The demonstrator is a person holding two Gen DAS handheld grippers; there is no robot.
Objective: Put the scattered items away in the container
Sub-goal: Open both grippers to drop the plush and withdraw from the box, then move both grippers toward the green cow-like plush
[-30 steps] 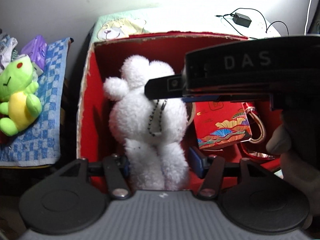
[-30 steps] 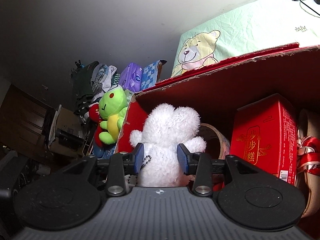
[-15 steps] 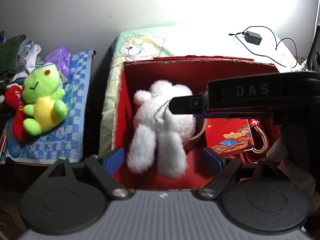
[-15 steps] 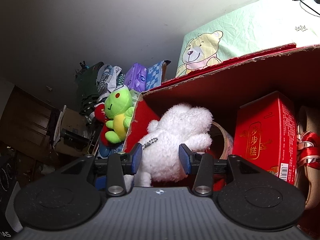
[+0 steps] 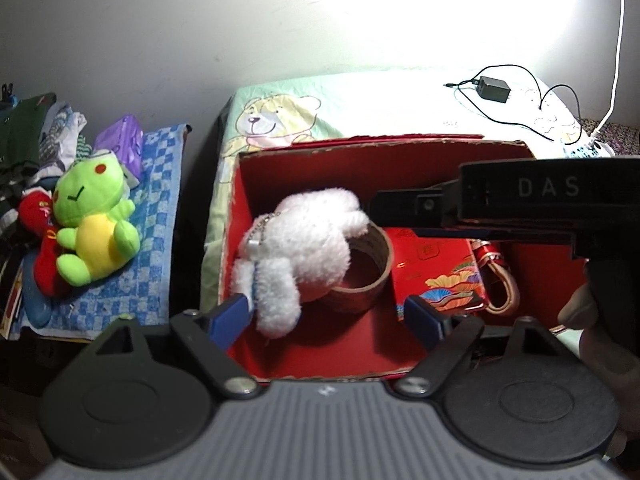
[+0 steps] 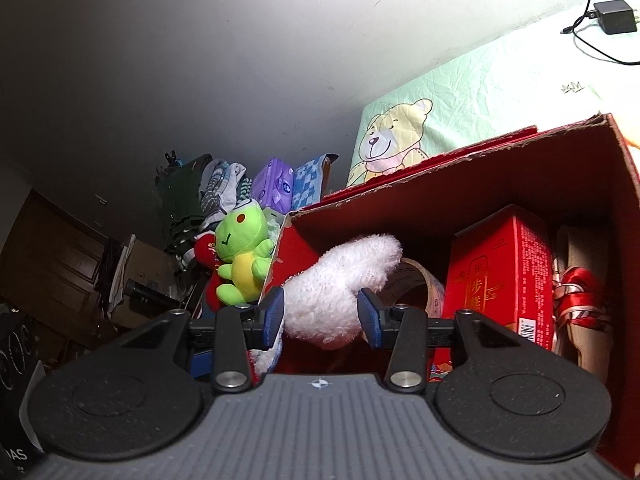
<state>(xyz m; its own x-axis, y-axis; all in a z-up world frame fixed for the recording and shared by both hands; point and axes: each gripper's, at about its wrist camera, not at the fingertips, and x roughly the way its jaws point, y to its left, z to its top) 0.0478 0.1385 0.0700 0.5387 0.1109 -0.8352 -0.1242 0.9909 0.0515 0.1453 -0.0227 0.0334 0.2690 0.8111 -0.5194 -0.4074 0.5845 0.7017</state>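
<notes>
- The green-and-yellow plush frog [image 5: 94, 216] lies outside the container, well to the left on a blue checked cloth [image 5: 156, 216], leaning on a red soft toy [image 5: 40, 240]; by my judgement it is the next item to tidy
- The fluffy white plush toy [image 5: 304, 248] has tipped over since a second ago: it stood upright then, and now it slumps inside the red cardboard box [image 5: 248, 192], draped across a brown tape roll [image 5: 372, 264]
- The left gripper [image 5: 328, 318] has just been opening its jaws and has drawn back; they now stand wide, and though the toy's leg lies just by the left pad, nothing is gripped, so this drop looks done
- The right gripper [image 6: 322, 316] has widened slightly too; the toy's white body sits between its jaws, and I cannot tell whether the pads press it
- Only the left view shows the toy's bead chain [image 5: 260, 232] and the box floor; only the right view shows the red printed carton [image 6: 496, 276] upright and the red ribbon bundle [image 6: 580, 296]
</notes>
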